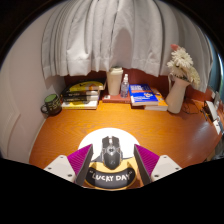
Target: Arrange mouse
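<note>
A black mouse (pixel 111 152) lies on a round pale mouse pad (pixel 90 139) with a yellow rim, on the wooden desk (pixel 60 130). A black wrist rest (pixel 110 177) lettered "LUCKY DAY" runs along the pad's near edge, just behind the mouse. My gripper (pixel 112 156) is open. Its magenta pads (pixel 82 158) flank the mouse left and right, with a gap showing on each side. The mouse rests on the pad between the fingers.
Along the desk's back edge stand a green cup (pixel 51 103), stacked books (pixel 82 97), a white container (pixel 115 80), a small bottle (pixel 125 86), blue books (pixel 146 96) and a vase of flowers (pixel 178 88). White curtains (pixel 110 35) hang behind.
</note>
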Demonstrator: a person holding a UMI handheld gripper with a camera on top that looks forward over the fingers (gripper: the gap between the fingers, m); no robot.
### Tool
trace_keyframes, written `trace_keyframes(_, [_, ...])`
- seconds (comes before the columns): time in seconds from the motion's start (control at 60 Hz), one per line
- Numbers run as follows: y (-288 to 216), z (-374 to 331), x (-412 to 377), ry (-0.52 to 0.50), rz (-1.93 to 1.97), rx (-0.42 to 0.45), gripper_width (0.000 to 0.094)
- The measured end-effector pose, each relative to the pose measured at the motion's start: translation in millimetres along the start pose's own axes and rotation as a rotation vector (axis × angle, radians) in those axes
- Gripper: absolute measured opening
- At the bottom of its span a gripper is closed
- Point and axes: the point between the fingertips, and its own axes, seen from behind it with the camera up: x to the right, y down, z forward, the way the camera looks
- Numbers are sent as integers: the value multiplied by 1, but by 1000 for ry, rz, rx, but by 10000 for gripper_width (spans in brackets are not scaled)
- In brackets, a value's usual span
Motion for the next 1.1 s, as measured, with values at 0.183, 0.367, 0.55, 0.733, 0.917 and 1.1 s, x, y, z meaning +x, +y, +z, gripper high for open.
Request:
trace_keyframes(0.183, [-43, -106, 7, 27, 37, 120, 814])
trace_keyframes(0.367, [-51, -189, 17, 76, 30, 181, 815])
trace_keyframes(0.55, [-34, -228, 16, 88, 20, 187, 819])
trace_keyframes(0.733, [-10, -244, 11, 78, 26, 162, 820])
trace_keyframes(0.917, [-2, -249, 7, 68, 24, 156, 821])
trace_keyframes(1.1, [-1, -252, 5, 62, 31, 157, 820])
